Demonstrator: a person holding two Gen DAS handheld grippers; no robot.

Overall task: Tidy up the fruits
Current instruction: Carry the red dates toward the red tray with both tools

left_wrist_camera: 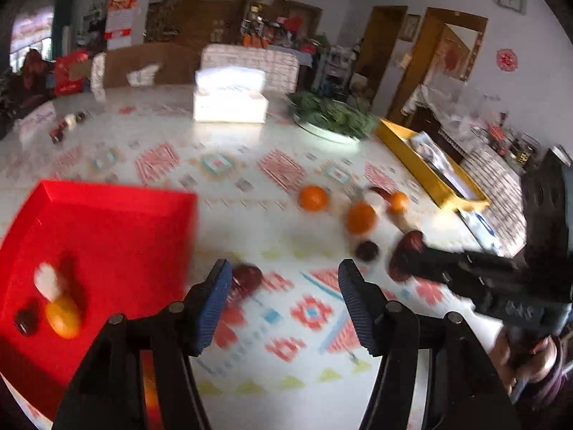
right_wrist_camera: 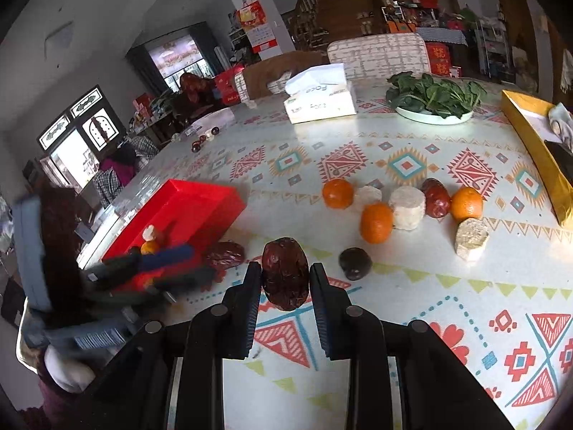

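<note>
A: Start with the big things. What's on your counter [right_wrist_camera: 412,322]?

B: One red tray [right_wrist_camera: 186,211] at the left, one yellow tray [right_wrist_camera: 530,143] at the right edge, cut off by the frame. One tissue box [right_wrist_camera: 322,102] and one plate of greens [right_wrist_camera: 435,98] at the far side.

A: And the fruit?

B: Loose on the counter, three oranges [right_wrist_camera: 376,223], three pale cakes [right_wrist_camera: 407,208], and four dark red dates: one behind the cakes [right_wrist_camera: 436,198], one by the red tray's corner [right_wrist_camera: 225,254], one small dark fruit [right_wrist_camera: 355,263], and the one you hold [right_wrist_camera: 285,274].

A: Inside the red tray?

B: Three pieces: one pale cake [left_wrist_camera: 48,281], one orange [left_wrist_camera: 62,315], one dark fruit [left_wrist_camera: 27,319]. All blurred in the left view.

A: My tools?

B: Your right tool [right_wrist_camera: 285,286] is pinched on the date, a pad touching each side, just above the counter near the red tray. Your left tool [left_wrist_camera: 283,297] is spread wide with nothing between its pads; the date by the tray sits just past its left pad.

A: Anything hard to read?

B: A few small dark things [right_wrist_camera: 204,139] at the far left edge are too small to name.
</note>
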